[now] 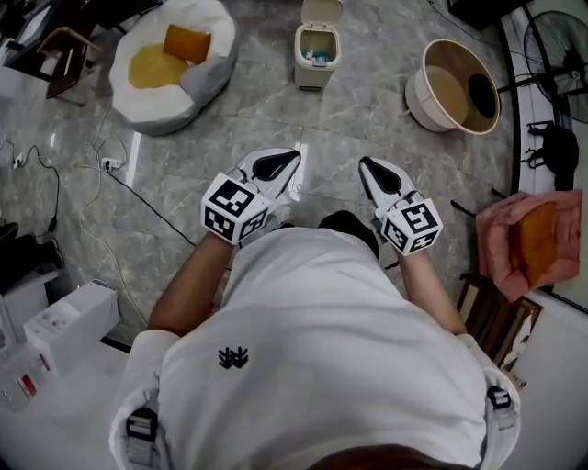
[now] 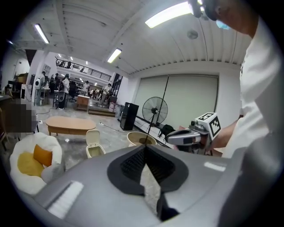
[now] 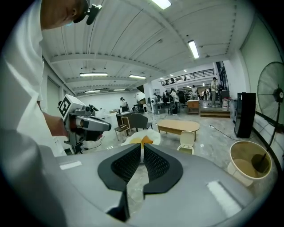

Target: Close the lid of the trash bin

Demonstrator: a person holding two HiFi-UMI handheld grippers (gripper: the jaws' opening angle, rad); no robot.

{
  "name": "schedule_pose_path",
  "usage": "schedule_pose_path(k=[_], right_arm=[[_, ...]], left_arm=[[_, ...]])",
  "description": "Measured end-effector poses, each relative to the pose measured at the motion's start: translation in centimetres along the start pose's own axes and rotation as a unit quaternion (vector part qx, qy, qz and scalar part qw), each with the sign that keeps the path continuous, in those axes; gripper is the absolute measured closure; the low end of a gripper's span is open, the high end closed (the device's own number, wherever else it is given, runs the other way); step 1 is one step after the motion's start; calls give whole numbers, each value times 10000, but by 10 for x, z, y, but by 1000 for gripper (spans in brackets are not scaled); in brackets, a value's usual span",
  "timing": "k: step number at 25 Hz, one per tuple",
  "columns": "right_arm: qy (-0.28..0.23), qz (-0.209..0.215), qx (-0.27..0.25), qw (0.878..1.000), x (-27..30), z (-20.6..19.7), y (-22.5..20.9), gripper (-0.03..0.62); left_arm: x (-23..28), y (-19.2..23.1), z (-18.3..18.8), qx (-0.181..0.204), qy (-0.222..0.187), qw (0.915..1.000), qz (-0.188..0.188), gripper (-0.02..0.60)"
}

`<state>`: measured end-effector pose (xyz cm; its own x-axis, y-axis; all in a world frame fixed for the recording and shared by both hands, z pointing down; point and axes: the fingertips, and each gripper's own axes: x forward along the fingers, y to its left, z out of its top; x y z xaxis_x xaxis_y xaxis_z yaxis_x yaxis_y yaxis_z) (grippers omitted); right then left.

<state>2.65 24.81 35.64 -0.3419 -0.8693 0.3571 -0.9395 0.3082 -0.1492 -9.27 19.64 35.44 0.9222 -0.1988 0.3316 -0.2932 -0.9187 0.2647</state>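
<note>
The small cream trash bin [image 1: 317,53] stands on the marble floor well ahead of me, its lid [image 1: 322,11] swung up and open. It also shows as a little trash bin [image 2: 94,146] in the left gripper view and a distant trash bin [image 3: 187,142] in the right gripper view. Both grippers are held close to my chest, far short of the bin. My left gripper [image 1: 289,158] is shut with nothing in it, pads meeting at the tip [image 2: 145,147]. My right gripper [image 1: 367,165] is likewise shut and empty [image 3: 142,145].
A white beanbag [image 1: 170,60] with an orange cushion lies left of the bin, and a round beige tub [image 1: 455,87] lies to its right. A fan stand [image 1: 551,55], a pink-cushioned seat [image 1: 533,239], floor cables [image 1: 101,174] and a white box [image 1: 69,321] ring the area.
</note>
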Motion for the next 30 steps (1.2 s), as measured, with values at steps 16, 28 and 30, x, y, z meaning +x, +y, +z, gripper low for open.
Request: schedule_pose_path(k=[16, 28, 30], right_arm=[[136, 393, 16, 9991, 138, 46, -102, 590], [486, 562, -34, 9972, 296, 75, -267, 572], [576, 558, -10, 9968, 324, 76, -294, 568]], left_arm=[[57, 118, 44, -145, 19, 9988, 460, 526], [142, 212, 97, -463, 121, 9933, 1054, 526], [152, 223, 103, -460, 157, 9919, 1173, 526]])
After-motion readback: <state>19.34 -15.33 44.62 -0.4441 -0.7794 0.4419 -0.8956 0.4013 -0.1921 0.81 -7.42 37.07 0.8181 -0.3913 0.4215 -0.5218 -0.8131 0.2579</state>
